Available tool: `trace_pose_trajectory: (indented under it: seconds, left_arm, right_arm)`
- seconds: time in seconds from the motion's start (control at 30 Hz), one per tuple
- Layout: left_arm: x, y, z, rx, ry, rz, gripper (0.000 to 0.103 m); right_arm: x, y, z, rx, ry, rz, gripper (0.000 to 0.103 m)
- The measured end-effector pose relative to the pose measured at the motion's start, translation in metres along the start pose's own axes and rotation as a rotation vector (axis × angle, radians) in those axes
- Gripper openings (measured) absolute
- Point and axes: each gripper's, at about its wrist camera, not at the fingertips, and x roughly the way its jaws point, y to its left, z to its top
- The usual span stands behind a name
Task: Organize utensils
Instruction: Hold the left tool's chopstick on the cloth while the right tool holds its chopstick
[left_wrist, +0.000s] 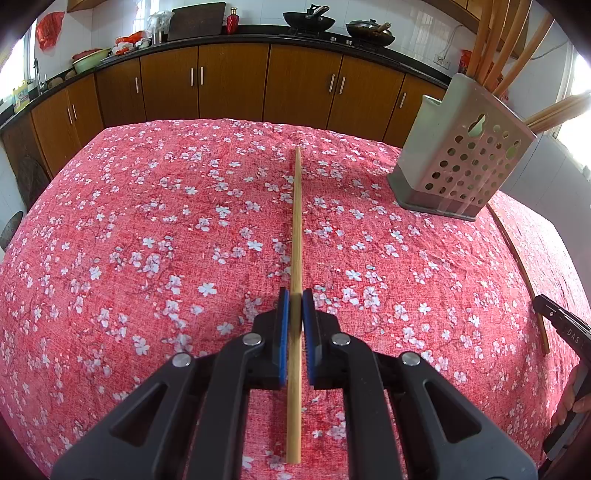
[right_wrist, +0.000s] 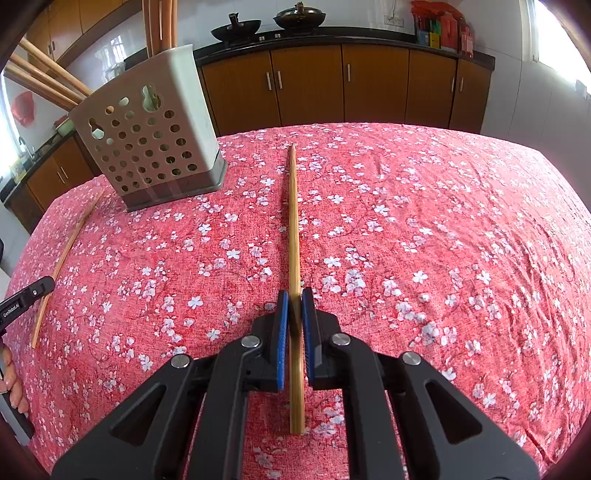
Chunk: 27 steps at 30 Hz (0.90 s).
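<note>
Two chopsticks were handled, one per gripper. The left gripper (left_wrist: 296, 299) was clenched on a chopstick (left_wrist: 295, 229), its blue pads pressing the shaft near the butt end, the long part running forward over the red flowered cloth (left_wrist: 147, 240). The right gripper (right_wrist: 294, 301) was likewise clenched on a second chopstick (right_wrist: 293, 221), again gripped near the butt end. Whether either stick lay on the cloth or was lifted clear could not be told. The perforated holder (left_wrist: 465, 166) stood between the two grippers, toward the far edge of the table, already loaded with several chopsticks leaning outward. To do the step well, each stick would probably need to be raised, tipped tip-down over the holder's open top, and released only once inside the rim; one stick at a time is judged safer, since both grippers converge on the same opening. The leaning sticks narrow that opening. The holder was close to the far table edge and could be pushed off. Ample open cloth lay on both sides for swinging the long ends.
</note>
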Motion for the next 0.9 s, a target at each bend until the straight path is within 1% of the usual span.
trace_pose_trajectory:
  seconds: [0.9]
  left_arm:
    - [-0.0003,-0.0017,0.0002,-0.006,0.001,-0.002,0.01]
  right_arm:
    - [-0.0007,0.0001,0.0,0.004,-0.001,0.003,0.009]
